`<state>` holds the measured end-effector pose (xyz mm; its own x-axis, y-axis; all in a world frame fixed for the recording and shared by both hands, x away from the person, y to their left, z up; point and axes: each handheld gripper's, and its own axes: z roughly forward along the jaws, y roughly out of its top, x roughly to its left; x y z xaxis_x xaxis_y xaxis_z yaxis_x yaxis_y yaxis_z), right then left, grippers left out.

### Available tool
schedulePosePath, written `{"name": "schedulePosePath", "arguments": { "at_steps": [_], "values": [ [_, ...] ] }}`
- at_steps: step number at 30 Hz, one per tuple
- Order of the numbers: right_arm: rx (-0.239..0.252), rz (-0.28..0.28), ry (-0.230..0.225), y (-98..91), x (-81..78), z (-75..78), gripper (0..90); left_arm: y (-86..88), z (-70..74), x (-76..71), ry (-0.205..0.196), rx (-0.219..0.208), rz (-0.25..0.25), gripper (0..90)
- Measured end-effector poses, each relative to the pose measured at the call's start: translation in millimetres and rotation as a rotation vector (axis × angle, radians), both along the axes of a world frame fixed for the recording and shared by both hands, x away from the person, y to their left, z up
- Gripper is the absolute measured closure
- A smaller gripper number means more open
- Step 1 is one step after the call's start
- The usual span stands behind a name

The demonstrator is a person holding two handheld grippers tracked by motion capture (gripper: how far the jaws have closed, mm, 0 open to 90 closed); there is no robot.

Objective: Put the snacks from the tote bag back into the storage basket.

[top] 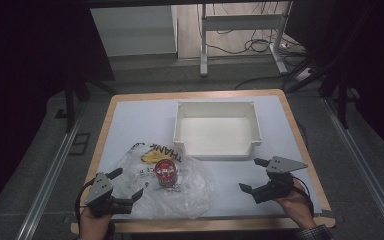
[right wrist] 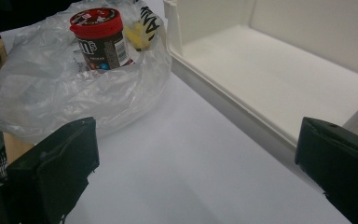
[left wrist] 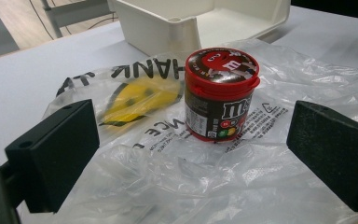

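Red-lidded brown candy jar — stood upright, lid on, on a crinkled clear plastic bag, near the white bin.

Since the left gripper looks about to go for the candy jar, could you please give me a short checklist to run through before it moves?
1. Left gripper open wide enough for the candy jar: ok, jaws spread well apart.
2. Jar upright with red lid on: ok.
3. Jar lined up between the left jaws: ok in the left gripper view, though it stands farther ahead, untouched.
4. Footing under the jar: not ok, it stands on a crumpled plastic bag that may slip or get pinched.
5. White bin empty: ok.
6. Right gripper out of the way: ok, open, over bare table.
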<state>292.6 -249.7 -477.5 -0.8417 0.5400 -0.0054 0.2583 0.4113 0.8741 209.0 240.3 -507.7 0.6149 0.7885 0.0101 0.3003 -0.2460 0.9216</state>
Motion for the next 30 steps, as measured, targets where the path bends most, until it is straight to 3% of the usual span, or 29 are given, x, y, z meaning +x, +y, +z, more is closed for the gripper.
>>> {"name": "schedulePosePath", "arguments": {
  "at_steps": [18,30],
  "values": [
    [-0.03,0.032,0.0,12.4,5.4,-1.9,0.0,-1.4,-0.5,0.3,0.002,0.003,-0.002,2.1],
    [-0.007,0.048,-0.001,20.1,8.3,-2.4,0.0,-1.3,-0.3,0.2,0.002,0.009,-0.003,2.2]
  ]
}}
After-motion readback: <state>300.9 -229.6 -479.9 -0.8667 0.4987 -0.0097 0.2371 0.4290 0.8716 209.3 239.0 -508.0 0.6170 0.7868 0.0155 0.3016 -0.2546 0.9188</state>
